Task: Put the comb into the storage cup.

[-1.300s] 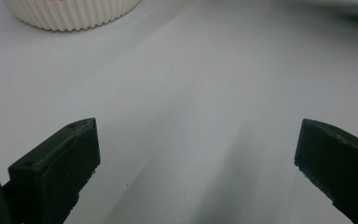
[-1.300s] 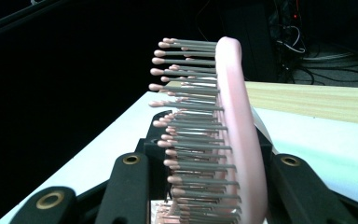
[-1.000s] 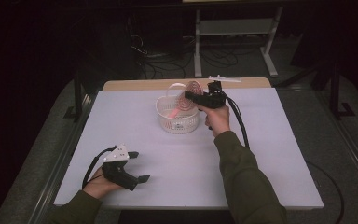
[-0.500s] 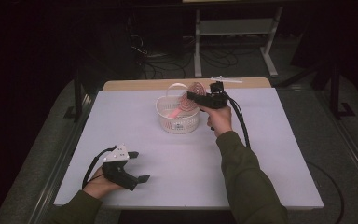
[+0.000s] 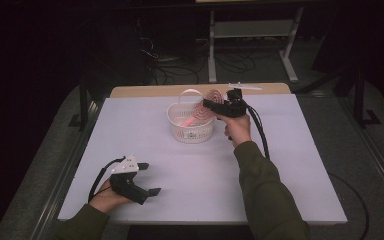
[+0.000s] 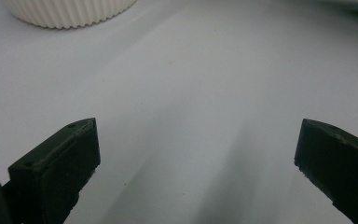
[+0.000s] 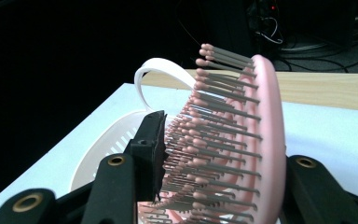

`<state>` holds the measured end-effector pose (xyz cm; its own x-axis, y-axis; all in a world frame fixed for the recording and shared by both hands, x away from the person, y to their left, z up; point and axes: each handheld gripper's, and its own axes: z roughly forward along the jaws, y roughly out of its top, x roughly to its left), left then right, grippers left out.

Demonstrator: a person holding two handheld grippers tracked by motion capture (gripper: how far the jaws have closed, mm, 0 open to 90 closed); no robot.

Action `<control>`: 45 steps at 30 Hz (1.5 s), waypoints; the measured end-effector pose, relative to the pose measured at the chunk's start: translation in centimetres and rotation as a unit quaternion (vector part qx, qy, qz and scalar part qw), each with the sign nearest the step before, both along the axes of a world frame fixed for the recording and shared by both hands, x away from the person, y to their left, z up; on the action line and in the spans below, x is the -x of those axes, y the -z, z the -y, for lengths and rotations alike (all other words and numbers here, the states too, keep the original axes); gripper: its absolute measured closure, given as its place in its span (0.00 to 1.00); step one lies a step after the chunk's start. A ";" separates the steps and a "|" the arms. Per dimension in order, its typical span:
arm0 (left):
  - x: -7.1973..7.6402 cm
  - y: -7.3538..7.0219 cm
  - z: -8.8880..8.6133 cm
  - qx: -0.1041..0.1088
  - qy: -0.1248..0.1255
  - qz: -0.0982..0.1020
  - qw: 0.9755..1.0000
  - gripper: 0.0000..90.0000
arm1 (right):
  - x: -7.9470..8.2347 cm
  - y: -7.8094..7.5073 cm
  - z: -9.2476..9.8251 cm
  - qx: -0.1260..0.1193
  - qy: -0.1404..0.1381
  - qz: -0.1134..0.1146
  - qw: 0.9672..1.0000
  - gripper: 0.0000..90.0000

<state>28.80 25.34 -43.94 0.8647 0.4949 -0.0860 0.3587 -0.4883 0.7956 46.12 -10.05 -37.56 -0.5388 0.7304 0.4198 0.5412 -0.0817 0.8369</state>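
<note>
A pink hairbrush (image 5: 211,95) (image 7: 242,140) stands tilted, head up, with its handle (image 5: 187,121) down in the white basket (image 5: 192,132) (image 7: 102,144). My right gripper (image 5: 207,105) (image 7: 223,154) is at the basket's right rim, around the brush head. Its jaws have just been opening a little. One pad still touches the bristle tips and the other lies against the brush's back. My left gripper (image 5: 151,178) (image 6: 196,140) rests open near the table's front left, pointing toward the basket (image 6: 70,11), with nothing between its fingers.
The white table top (image 5: 300,165) carries the basket at its back middle. The basket's white handle (image 7: 154,70) arches up behind the brush. A wooden strip (image 5: 150,91) runs along the far edge. Cables and a metal stand (image 5: 250,30) lie beyond on the dark floor.
</note>
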 end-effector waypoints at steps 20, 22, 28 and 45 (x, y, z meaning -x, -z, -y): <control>0.0 0.0 0.0 0.000 0.000 0.000 1.000 0.00 | 0.4 0.2 0.2 0.040 0.012 0.022 0.999 0.41; 0.0 0.0 0.0 0.000 0.000 0.000 1.000 0.00 | 0.4 0.3 0.3 0.042 0.013 0.022 0.999 0.38; 0.0 0.0 0.0 0.000 0.000 0.000 1.000 0.00 | 0.4 0.3 0.3 0.052 0.014 0.021 0.998 0.32; -0.1 0.0 0.0 0.001 -0.006 -0.001 1.000 0.00 | 0.9 -0.1 0.5 0.105 0.003 0.020 0.994 0.08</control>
<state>28.87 25.38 -43.91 0.8583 0.5054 -0.0894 0.3664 -0.4815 0.7962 45.25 -10.54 -37.50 -0.5472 0.8033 0.2352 0.5069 0.0944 0.8568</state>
